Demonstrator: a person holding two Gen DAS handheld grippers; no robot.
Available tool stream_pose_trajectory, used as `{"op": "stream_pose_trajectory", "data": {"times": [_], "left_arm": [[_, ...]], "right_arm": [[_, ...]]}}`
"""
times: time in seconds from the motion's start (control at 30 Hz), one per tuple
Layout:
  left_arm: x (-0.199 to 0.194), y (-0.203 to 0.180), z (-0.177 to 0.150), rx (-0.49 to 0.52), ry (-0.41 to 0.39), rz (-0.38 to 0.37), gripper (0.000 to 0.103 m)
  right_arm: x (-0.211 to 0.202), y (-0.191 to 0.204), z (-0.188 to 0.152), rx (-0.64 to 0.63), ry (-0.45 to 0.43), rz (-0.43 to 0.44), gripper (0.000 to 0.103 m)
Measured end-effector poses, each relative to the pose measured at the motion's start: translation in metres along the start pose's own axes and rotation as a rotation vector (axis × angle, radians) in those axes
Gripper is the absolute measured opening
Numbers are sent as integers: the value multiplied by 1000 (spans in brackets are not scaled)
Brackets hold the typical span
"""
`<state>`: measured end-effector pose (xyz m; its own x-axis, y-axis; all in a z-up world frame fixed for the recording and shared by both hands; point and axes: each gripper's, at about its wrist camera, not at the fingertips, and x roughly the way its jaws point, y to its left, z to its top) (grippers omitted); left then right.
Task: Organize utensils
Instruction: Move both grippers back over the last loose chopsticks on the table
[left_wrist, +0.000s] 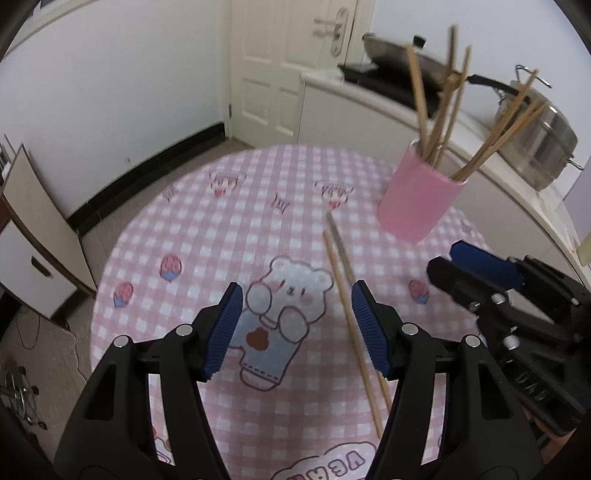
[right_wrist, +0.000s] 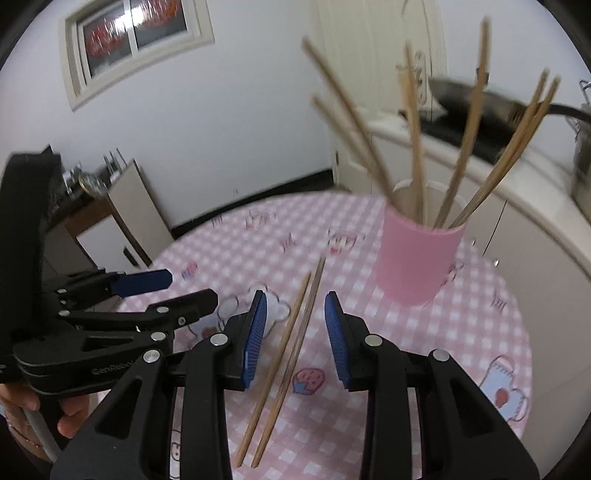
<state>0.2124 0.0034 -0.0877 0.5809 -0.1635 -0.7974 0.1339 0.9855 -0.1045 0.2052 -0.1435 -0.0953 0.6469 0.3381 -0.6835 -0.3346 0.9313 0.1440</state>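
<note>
On the counter (left_wrist: 184, 229) under its pink checked cloth, your pink cup (left_wrist: 419, 197) of chopsticks stood just beyond the loose chopstick pair (left_wrist: 345, 295). Your left hand-held gripper (left_wrist: 297, 328) hung wide open, empty, the pair's long axis running away toward the cup beside its right pad.

In the right wrist view, your right hand-held gripper (right_wrist: 295, 336) was partly open, straddling the pair (right_wrist: 291, 354) without touching, cup (right_wrist: 417, 258) ahead-right.
</note>
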Motion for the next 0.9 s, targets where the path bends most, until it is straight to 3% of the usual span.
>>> {"op": "stream_pose_trajectory", "data": {"times": [0.37, 0.47, 0.9], "left_arm": [[45, 26, 1, -58, 98, 20, 61], [53, 31, 4, -67, 108, 16, 61], [74, 26, 14, -60, 135, 8, 61]], "right_arm": [[66, 4, -5, -4, 177, -56, 30], [78, -2, -1, 19, 206, -53, 22], [105, -20, 11, 54, 296, -18, 10]]}}
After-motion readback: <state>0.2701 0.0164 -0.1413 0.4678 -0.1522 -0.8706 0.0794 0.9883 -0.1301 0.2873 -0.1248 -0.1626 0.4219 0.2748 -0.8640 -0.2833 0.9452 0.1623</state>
